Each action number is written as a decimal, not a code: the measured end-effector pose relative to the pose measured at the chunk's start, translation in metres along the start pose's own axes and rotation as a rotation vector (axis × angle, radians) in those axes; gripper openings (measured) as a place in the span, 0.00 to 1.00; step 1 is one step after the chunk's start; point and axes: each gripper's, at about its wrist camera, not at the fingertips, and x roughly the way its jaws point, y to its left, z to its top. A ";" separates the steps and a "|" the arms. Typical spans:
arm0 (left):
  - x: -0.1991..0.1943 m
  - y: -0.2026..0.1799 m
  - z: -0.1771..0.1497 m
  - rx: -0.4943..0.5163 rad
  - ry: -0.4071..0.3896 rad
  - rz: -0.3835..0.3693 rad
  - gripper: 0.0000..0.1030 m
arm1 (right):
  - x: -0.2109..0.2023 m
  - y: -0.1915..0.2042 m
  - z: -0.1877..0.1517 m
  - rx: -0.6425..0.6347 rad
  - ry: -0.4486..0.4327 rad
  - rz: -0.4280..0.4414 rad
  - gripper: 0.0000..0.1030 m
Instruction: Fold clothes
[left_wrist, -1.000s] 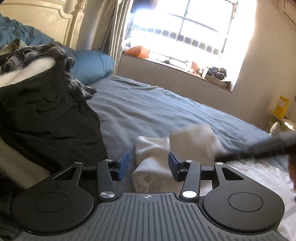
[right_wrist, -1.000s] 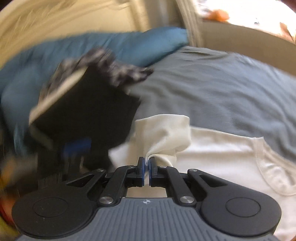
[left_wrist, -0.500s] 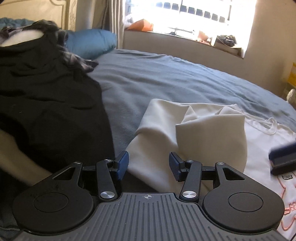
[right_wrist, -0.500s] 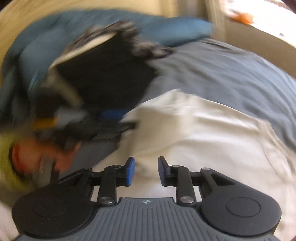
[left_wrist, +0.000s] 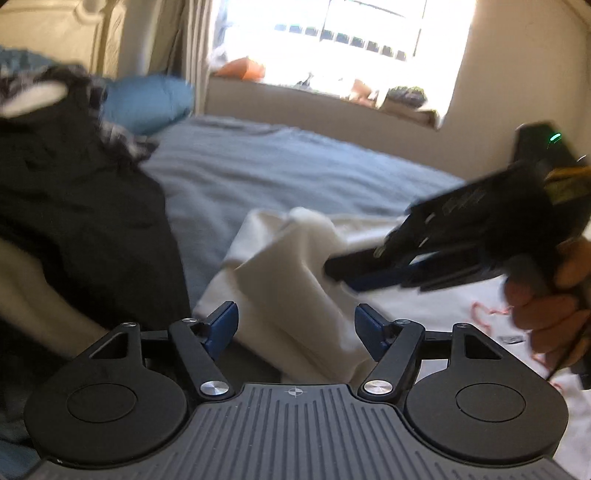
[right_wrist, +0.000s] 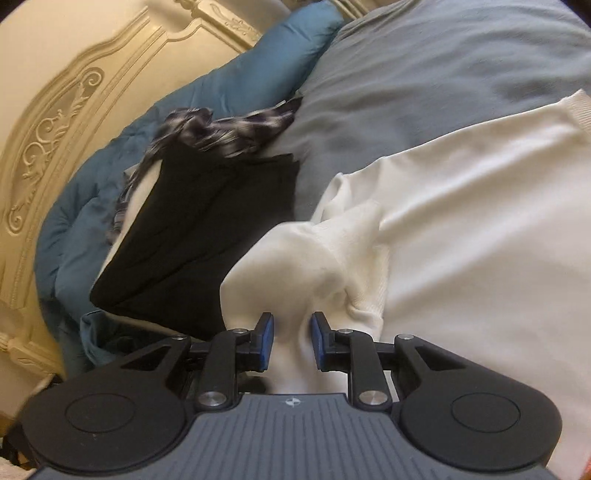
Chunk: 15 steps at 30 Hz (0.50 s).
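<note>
Since the earlier frame, your right gripper has let go of the sleeve fold, dropped and rolled; its jaws, narrowly apart, are closing around a bunched ridge of the white shirt on the bed. Your left gripper hangs over the shirt's near edge, jaws wide and opening, cloth between them unpinched. Step in hand: regrasping the sleeve. Next: pinch both, then carry the fold across.

The left gripper points downward, its blue-padded jaws opening wide with cloth lying between them. The right gripper is closing, its pads seemingly just short of pinching, and a hand clasps its handle.
</note>
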 end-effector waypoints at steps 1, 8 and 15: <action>0.005 0.003 -0.001 -0.018 0.011 0.010 0.67 | -0.002 -0.002 0.002 0.014 -0.007 0.017 0.24; 0.020 0.030 -0.007 -0.128 0.084 0.079 0.66 | -0.025 -0.040 0.020 0.197 -0.116 0.002 0.25; 0.019 0.035 -0.007 -0.139 0.092 0.097 0.66 | 0.011 -0.056 0.029 0.256 -0.065 -0.054 0.40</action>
